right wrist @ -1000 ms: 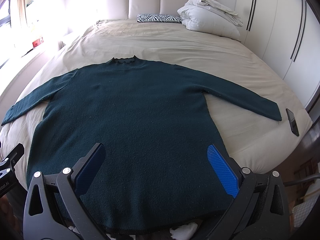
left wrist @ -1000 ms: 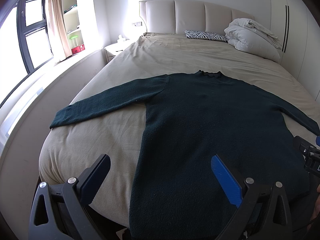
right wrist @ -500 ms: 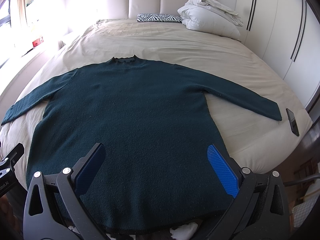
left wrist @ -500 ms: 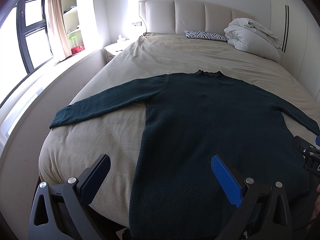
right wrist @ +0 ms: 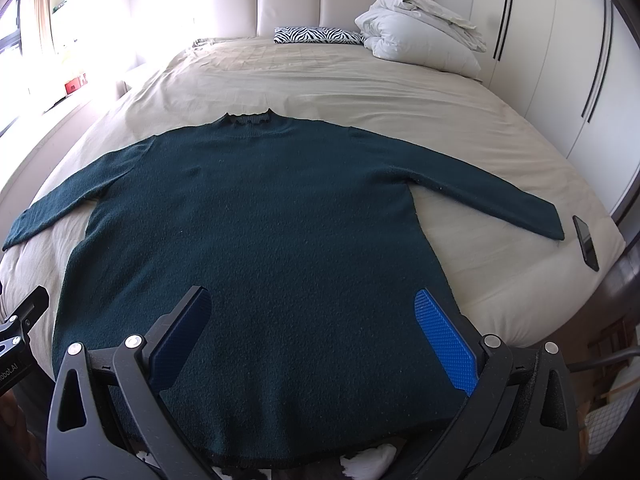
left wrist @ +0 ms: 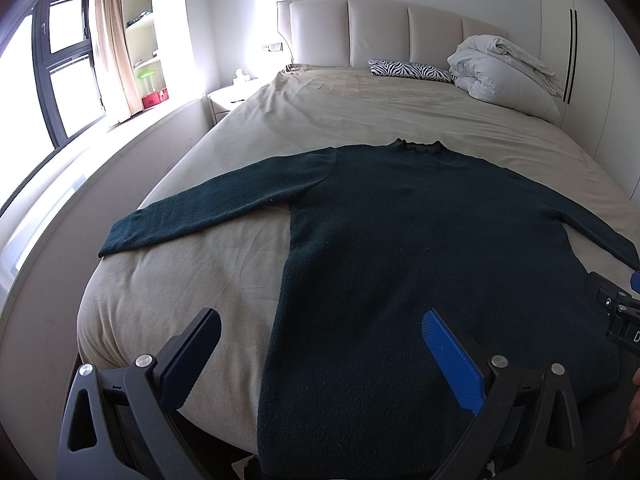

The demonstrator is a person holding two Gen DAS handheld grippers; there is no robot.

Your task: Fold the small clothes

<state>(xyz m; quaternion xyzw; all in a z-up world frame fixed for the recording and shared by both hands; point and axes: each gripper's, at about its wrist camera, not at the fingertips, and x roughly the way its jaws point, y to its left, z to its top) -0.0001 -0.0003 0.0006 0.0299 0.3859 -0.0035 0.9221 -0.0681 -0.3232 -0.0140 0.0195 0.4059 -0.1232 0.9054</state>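
A dark teal long-sleeved sweater [left wrist: 420, 240] lies flat on the beige bed, collar away from me, both sleeves spread out; it also shows in the right wrist view [right wrist: 256, 232]. Its hem hangs over the bed's near edge. My left gripper [left wrist: 320, 320] is open and empty above the sweater's lower left side. My right gripper [right wrist: 312, 300] is open and empty above the hem area. Part of the right gripper's body shows at the right edge of the left wrist view [left wrist: 616, 312].
A black phone [right wrist: 586, 242] lies near the bed's right edge, beside the right sleeve cuff. A folded white duvet [right wrist: 420, 40] and a zebra pillow [right wrist: 316, 35] sit at the headboard. A window ledge [left wrist: 60, 184] runs along the left, wardrobes [right wrist: 560, 60] on the right.
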